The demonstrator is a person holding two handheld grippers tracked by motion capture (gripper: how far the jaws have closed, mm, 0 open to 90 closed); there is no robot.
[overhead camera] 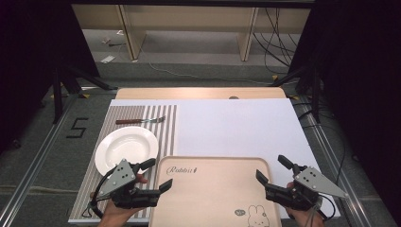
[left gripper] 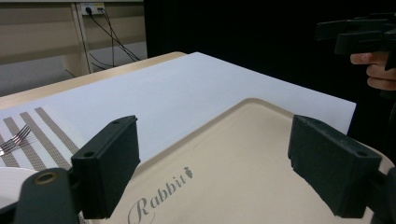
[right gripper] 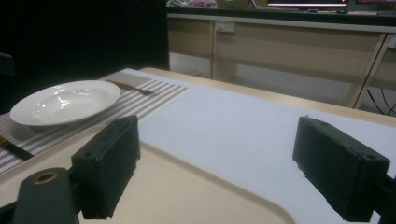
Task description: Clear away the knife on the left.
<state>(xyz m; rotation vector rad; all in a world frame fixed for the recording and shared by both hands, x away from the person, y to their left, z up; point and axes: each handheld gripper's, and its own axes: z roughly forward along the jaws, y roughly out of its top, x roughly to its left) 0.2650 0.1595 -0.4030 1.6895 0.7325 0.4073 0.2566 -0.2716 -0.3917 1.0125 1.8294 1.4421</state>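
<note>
Where the table's near edge meets the person's forearms, a pale wooden tray (overhead camera: 213, 189) lies flat on a white sheet (overhead camera: 236, 125), with a gripper poised at each of its short ends. The left gripper (overhead camera: 158, 174) hovers over the tray's near-left corner, jaws spread wide with nothing between them (its own view shows the tray's printed lettering below the gap). The right gripper (overhead camera: 272, 169) stands at the tray's right edge, its jaws likewise wide apart and empty. Just left of the tray, a white plate (overhead camera: 126, 149) rests on a striped placemat (overhead camera: 168, 127), and a fork (overhead camera: 140, 120) lies on the mat beyond the plate.
</note>
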